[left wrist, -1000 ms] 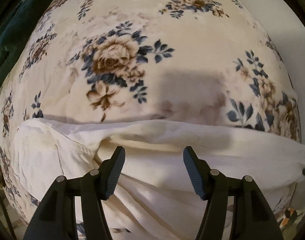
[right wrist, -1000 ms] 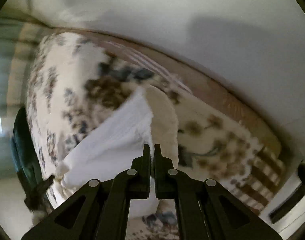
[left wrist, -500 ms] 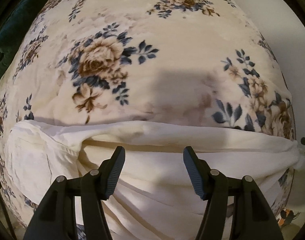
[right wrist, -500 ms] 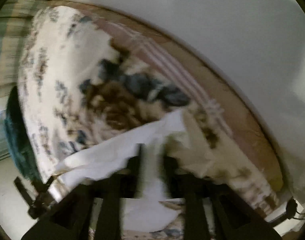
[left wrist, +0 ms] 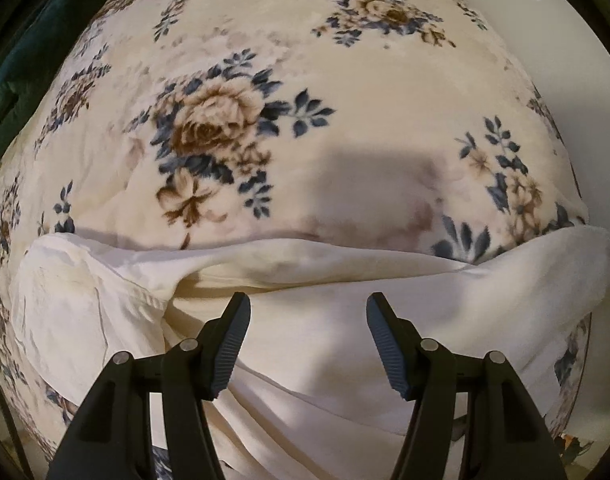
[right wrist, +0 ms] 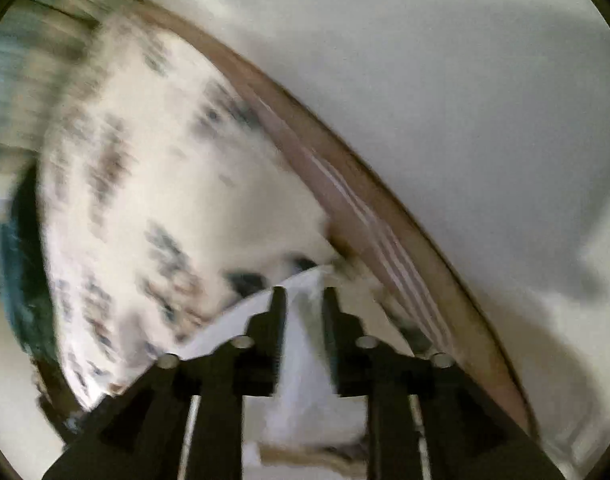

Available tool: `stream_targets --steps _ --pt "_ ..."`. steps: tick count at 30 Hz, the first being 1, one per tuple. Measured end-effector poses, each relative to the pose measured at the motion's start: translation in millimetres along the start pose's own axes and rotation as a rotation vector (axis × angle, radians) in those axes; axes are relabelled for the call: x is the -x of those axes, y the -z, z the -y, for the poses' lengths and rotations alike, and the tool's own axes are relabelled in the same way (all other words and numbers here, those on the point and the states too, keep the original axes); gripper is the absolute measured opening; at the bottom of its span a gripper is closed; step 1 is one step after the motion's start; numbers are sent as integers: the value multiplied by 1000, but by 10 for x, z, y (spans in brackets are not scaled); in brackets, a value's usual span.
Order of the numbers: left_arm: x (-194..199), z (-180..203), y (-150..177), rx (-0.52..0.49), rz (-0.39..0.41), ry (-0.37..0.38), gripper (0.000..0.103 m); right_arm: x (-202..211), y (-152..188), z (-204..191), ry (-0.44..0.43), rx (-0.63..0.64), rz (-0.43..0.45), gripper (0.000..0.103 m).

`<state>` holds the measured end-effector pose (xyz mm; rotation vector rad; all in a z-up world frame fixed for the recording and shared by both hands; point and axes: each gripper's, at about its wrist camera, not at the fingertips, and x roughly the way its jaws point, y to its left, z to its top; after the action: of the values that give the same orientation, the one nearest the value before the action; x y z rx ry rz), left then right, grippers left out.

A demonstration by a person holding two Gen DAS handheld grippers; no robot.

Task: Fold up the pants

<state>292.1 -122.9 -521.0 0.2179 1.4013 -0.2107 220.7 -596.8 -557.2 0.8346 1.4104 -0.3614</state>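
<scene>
The white pants [left wrist: 305,360] spread beneath the wide, empty left gripper [left wrist: 308,344]. The right gripper [right wrist: 303,336], jaws just closing, straddles white cloth; grip unclear.

The right wrist view is smearing throughout; the blanket's [right wrist: 153,200] flowers are blurring into streaks; whether the right gripper's [right wrist: 303,300] jaws are touching the pants [right wrist: 305,360] cannot be told; the left view's lower edge is cutting off the pants [left wrist: 305,340].
</scene>
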Motion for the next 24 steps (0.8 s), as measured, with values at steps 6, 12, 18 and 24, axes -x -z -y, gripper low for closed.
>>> stream_targets --steps 6,12,18,24 --pt "10 106 73 -47 13 -17 59 197 404 252 11 -6 65 76" --pt "-35 138 181 -46 0 -19 59 -324 526 549 -50 -35 -7 75" --pt "-41 79 288 -38 -12 -30 59 -294 794 321 1 104 22 4" --pt "-56 58 339 -16 -34 -11 59 -269 1036 866 -2 -104 -65 4"
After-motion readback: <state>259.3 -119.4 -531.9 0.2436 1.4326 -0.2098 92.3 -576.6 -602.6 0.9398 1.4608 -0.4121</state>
